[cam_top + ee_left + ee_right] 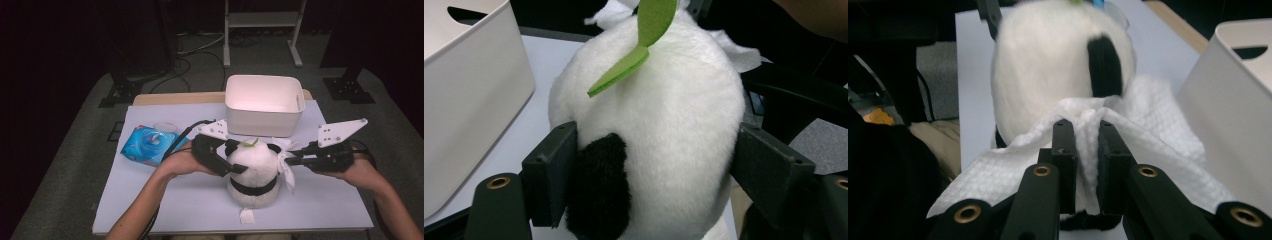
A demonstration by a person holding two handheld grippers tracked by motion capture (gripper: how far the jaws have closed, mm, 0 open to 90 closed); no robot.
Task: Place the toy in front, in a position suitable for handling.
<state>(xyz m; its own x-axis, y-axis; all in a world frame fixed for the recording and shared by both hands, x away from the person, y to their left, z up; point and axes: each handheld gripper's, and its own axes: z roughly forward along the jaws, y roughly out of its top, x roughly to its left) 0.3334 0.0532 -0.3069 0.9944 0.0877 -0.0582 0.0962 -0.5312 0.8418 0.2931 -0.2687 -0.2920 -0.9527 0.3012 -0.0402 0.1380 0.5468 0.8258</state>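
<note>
From above, your plush panda [253, 172] sits near the tabletop's front edge. The left gripper [654, 170] has its fingers spread wide, clasping its head. The right gripper [1087, 150] pinches a wet wipe [1148, 145]; next, I'd judge, rub its head.

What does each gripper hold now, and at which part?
The left gripper clasps the plush panda by its head; the right gripper pinches a bunched fold of the white wipe.
</note>
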